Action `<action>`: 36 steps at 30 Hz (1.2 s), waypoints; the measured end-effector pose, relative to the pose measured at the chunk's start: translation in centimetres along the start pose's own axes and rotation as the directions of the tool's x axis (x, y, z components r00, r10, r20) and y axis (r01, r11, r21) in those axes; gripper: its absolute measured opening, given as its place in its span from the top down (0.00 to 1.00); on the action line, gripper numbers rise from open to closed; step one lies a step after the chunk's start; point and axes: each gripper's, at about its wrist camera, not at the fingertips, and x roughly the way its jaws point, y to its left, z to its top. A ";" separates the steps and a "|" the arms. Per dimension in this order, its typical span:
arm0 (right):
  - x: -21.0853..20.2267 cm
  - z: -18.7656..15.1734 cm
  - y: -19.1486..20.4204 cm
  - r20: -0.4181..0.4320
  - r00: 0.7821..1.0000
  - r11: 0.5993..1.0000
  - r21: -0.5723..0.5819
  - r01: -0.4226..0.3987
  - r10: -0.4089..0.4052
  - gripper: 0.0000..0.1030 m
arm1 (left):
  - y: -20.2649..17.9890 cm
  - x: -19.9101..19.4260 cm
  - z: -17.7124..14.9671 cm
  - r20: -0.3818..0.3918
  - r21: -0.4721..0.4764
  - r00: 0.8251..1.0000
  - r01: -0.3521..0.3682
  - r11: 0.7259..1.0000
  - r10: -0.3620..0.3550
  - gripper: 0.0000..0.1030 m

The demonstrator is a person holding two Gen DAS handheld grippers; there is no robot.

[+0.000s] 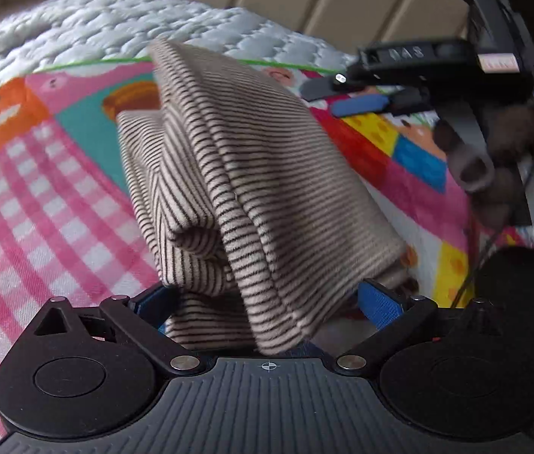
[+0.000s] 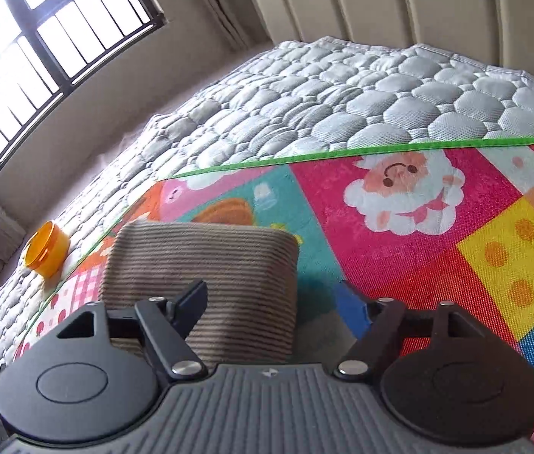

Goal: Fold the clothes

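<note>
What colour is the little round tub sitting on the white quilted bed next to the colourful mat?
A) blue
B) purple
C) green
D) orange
D: the right wrist view shows an orange tub resting on the quilted mattress, just outside the green edge of the picture mat and left of the folded striped garment.

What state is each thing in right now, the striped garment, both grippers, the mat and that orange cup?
Striped garment: folded into a bundle, lifted at the left gripper.
Left gripper: fingers apart, cloth between them.
Right gripper: open, holding nothing.
Play mat: spread flat over the mattress.
Orange cup: tipped on its side.
</note>
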 end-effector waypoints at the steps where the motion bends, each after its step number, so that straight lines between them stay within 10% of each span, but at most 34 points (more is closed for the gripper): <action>1: -0.2 -0.6 0.2 -0.006 1.000 1.000 -0.011 -0.014 0.014 0.20 | 0.3 -0.6 0.1 0.029 -0.037 1.000 0.010 0.999 -0.009 0.01; 8: 1.4 -6.2 -0.1 -0.109 0.986 0.988 0.107 -0.116 0.127 0.07 | 3.4 -1.4 1.8 0.148 -0.275 0.986 -0.030 0.961 0.074 0.00; 12: 1.0 -5.0 1.0 -0.124 0.983 0.990 0.002 -0.138 0.138 0.38 | 4.3 1.2 2.5 0.111 -0.366 0.989 -0.048 0.929 0.095 0.01; 17: 1.1 -2.3 2.1 -0.100 0.995 0.971 -0.234 -0.053 0.030 0.40 | 3.8 2.5 1.9 0.090 -0.400 0.993 -0.038 0.916 0.080 0.10; 28: 0.0 -4.0 3.4 0.044 0.994 0.934 -0.340 0.109 -0.100 0.00 | 2.7 0.0 0.7 0.160 -0.453 0.983 -0.009 0.891 0.091 0.14; 36: 2.7 -7.6 3.6 0.031 0.995 0.936 -0.337 0.098 -0.093 0.00 | 5.4 -1.4 0.5 0.177 -0.487 0.967 -0.076 0.870 0.184 0.08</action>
